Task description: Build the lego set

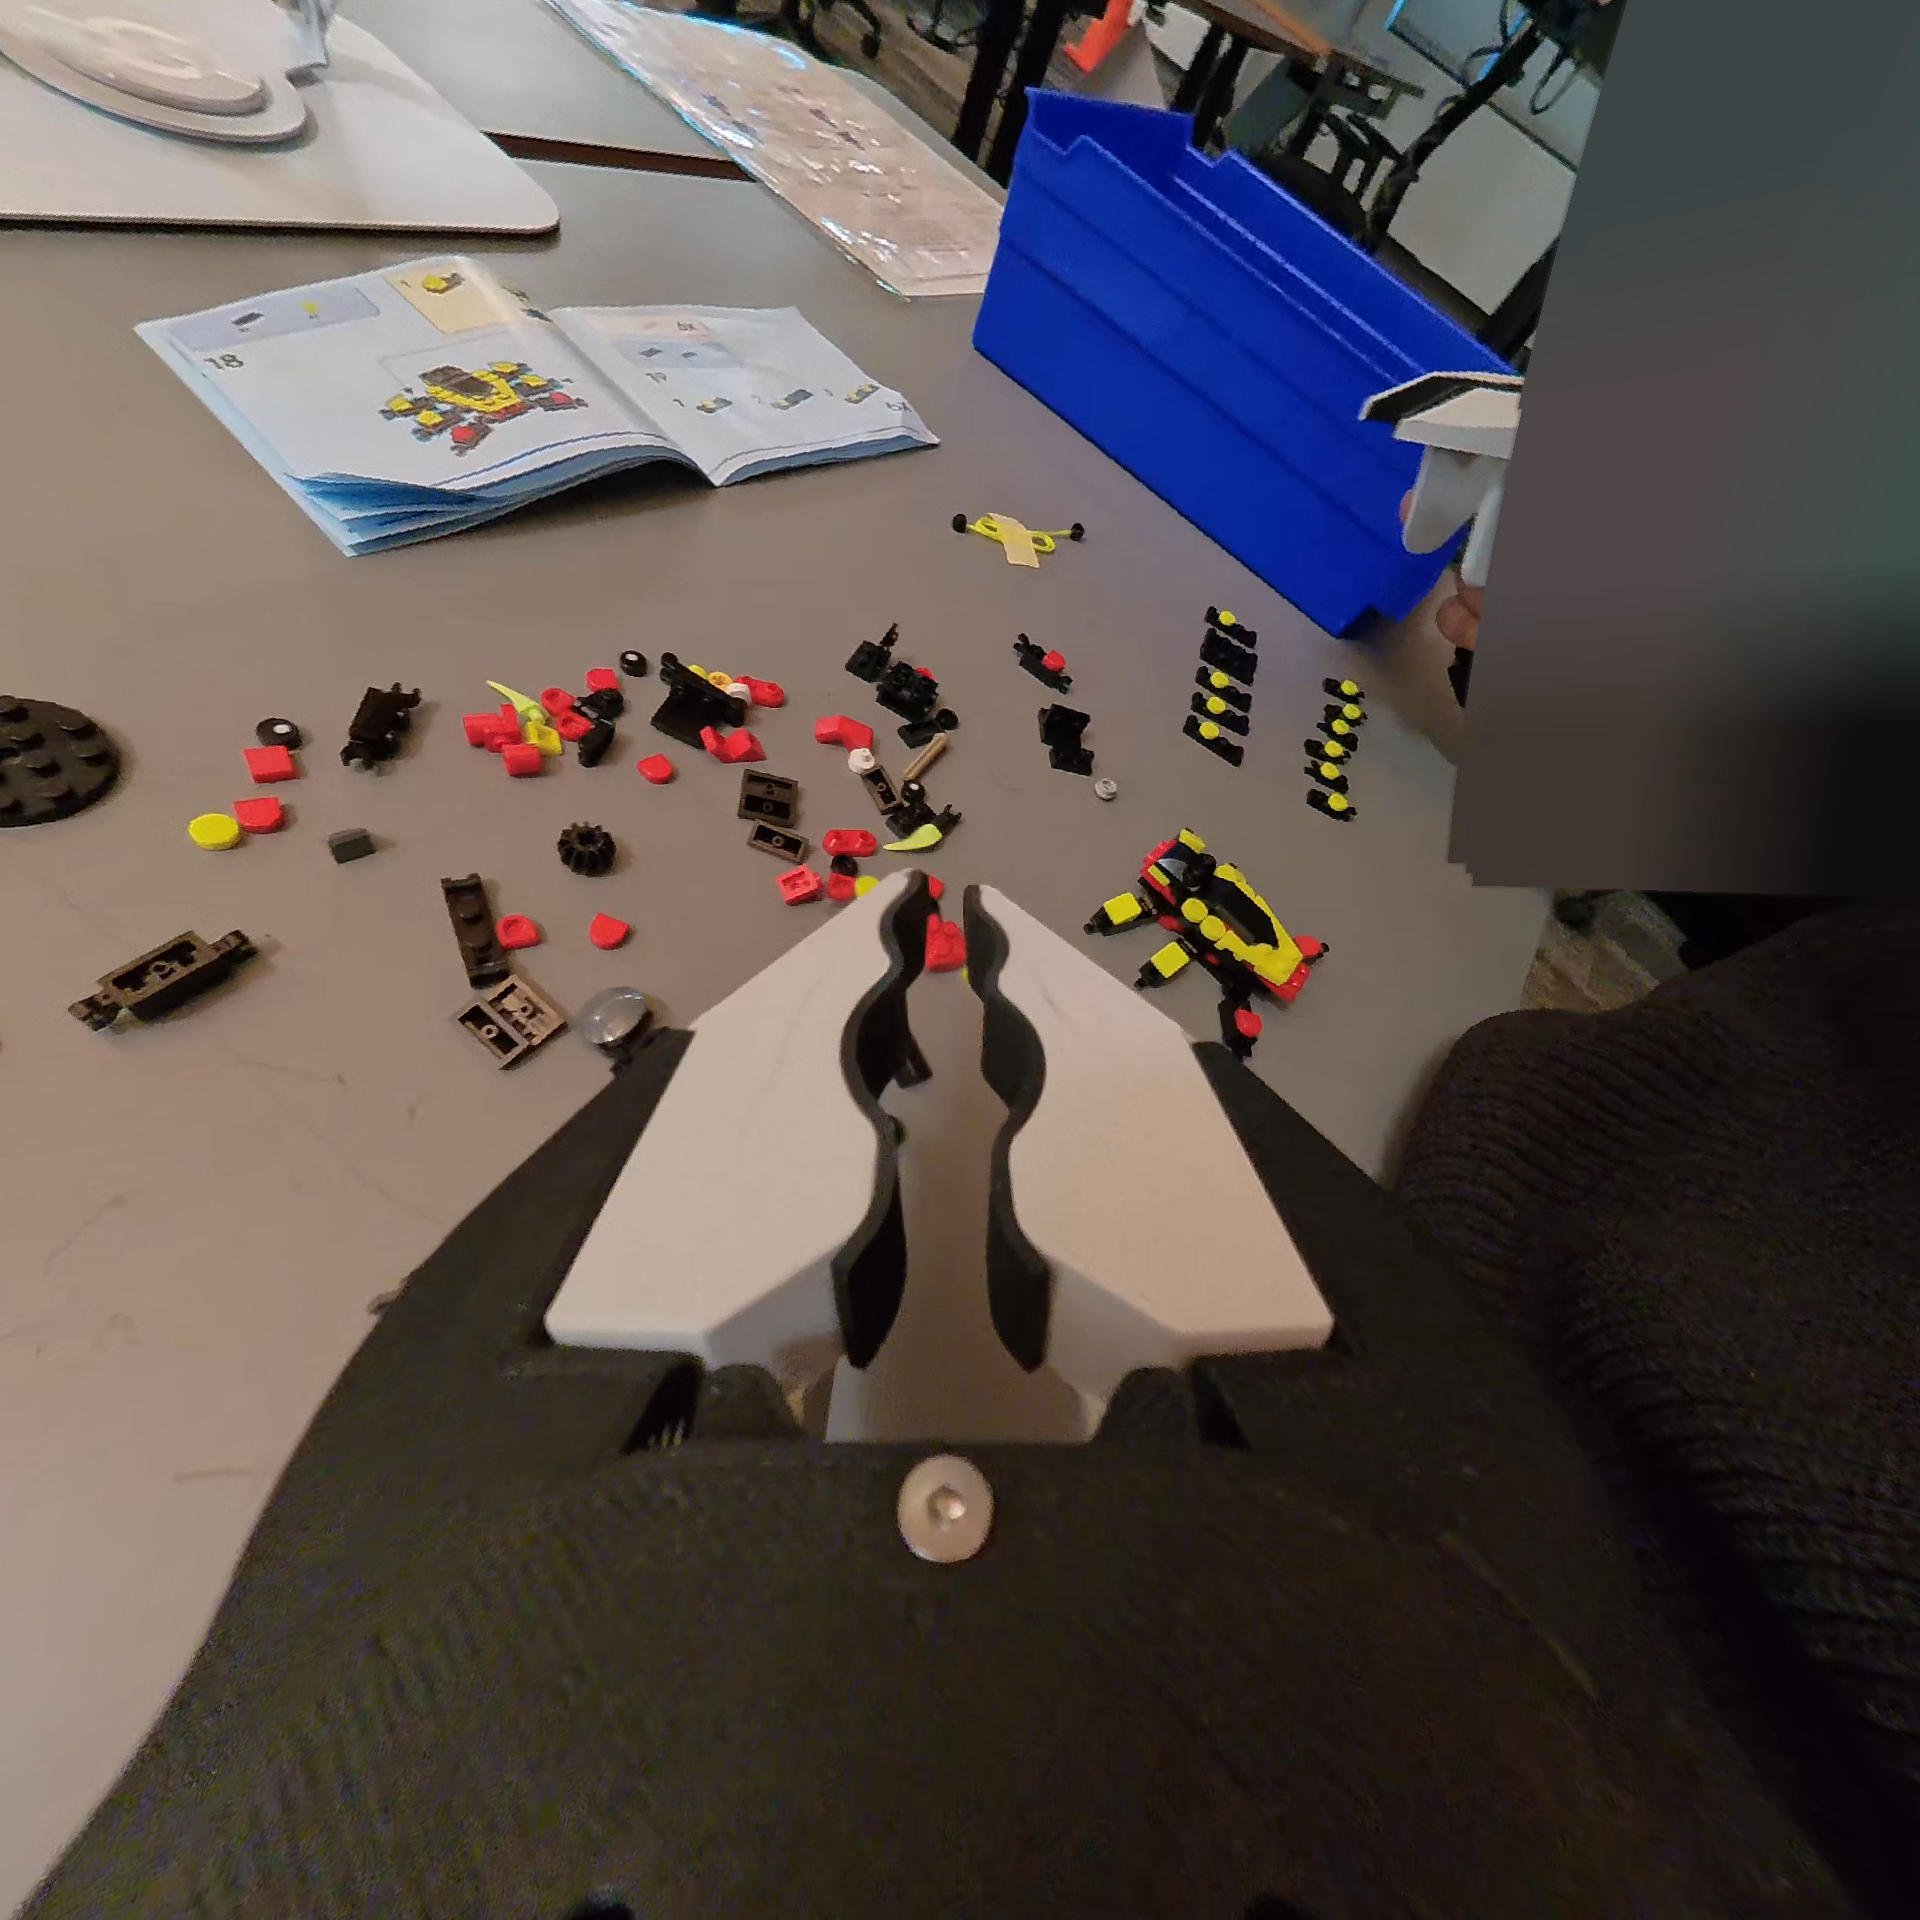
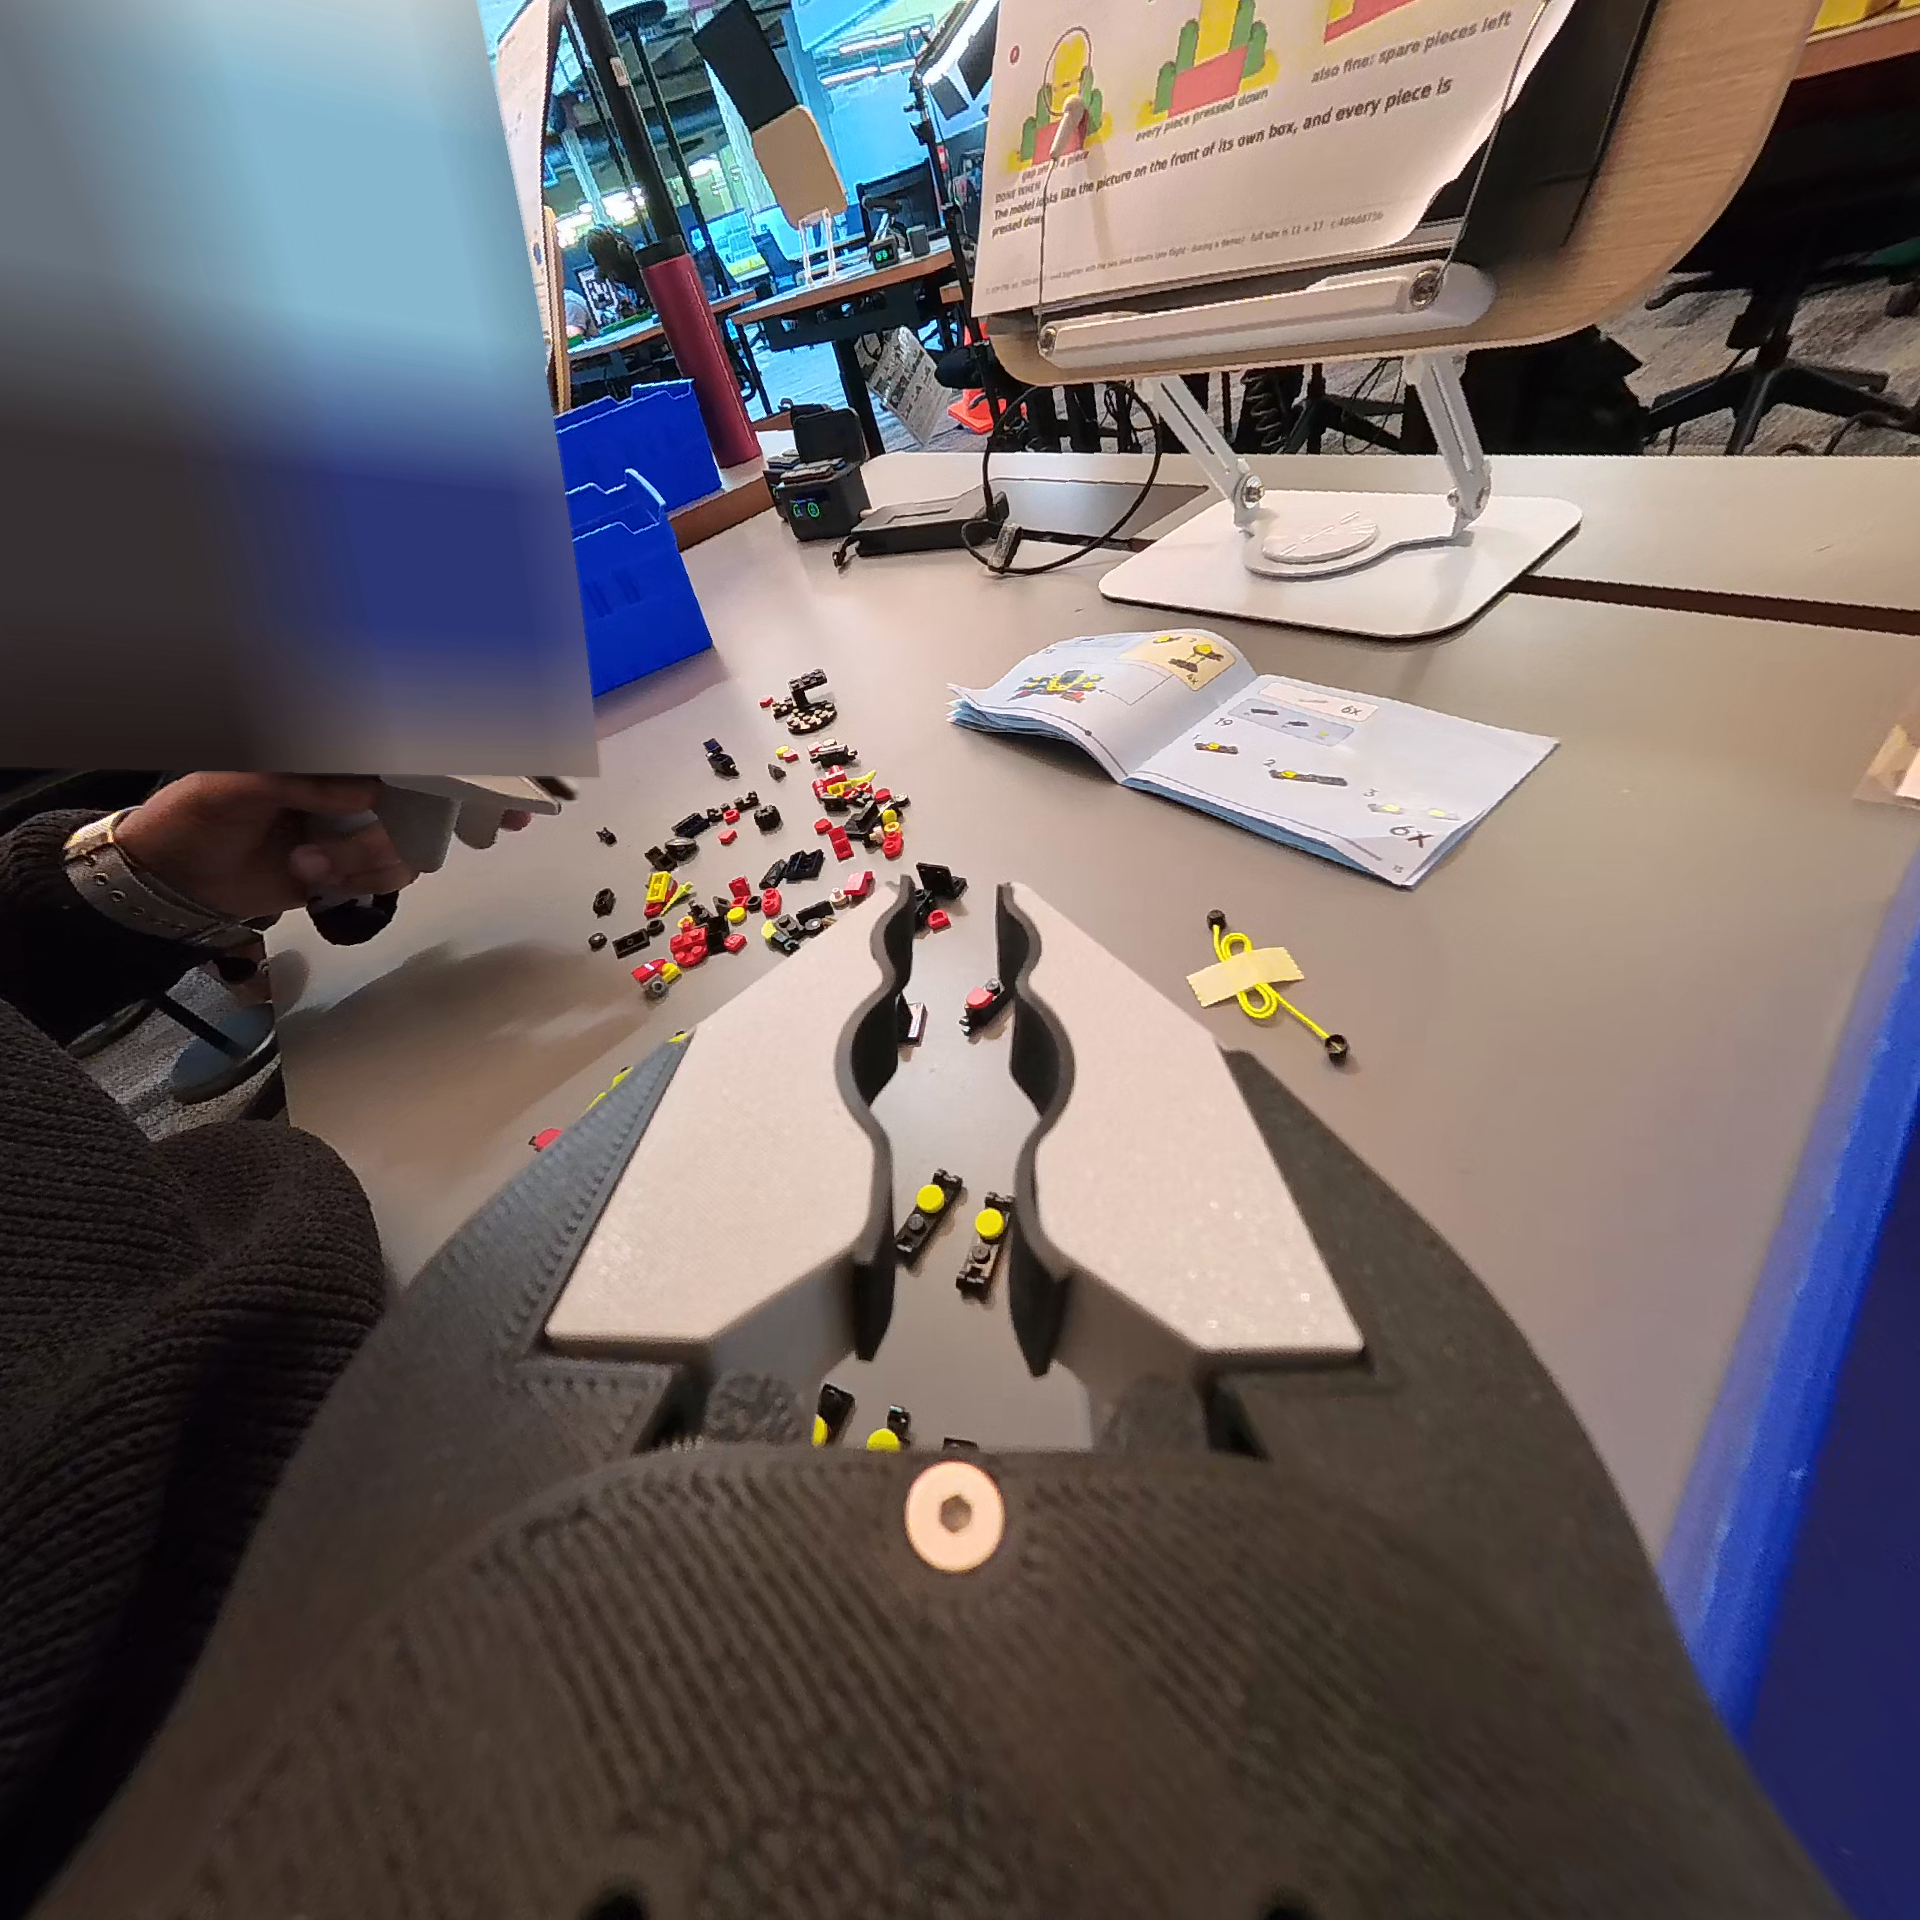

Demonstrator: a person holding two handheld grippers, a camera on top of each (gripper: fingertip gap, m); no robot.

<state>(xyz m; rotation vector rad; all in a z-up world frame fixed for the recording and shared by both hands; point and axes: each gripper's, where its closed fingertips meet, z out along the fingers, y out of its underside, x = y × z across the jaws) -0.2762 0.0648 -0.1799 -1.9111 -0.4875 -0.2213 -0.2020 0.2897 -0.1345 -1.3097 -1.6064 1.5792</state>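
Observation:
A partly built black, yellow and red model [image 1: 1216, 925] stands on the grey table [image 1: 260, 1143], just right of my left gripper [image 1: 943, 891]. The left gripper's jaws stand a narrow gap apart and hold nothing; red pieces [image 1: 943, 945] lie on the table beneath the gap. Loose black, red and yellow pieces [image 1: 727, 727] are scattered ahead. My right gripper [image 2: 956, 891] is open and empty above small black plates with yellow studs [image 2: 925, 1216]. Those plates show as two rows in the left wrist view [image 1: 1221, 686]. The open instruction booklet [image 1: 520, 405] also shows in the right wrist view [image 2: 1247, 748].
A blue bin [image 1: 1195, 343] stands at the back right; its wall is close on the right in the right wrist view [image 2: 1829, 1351]. A yellow string with tape [image 2: 1257, 982] lies apart. A white stand [image 2: 1340, 551] holds a printed sheet. A black round plate [image 1: 47, 758] lies far left. One gripper's finger ends stand about 25 cm off the other's.

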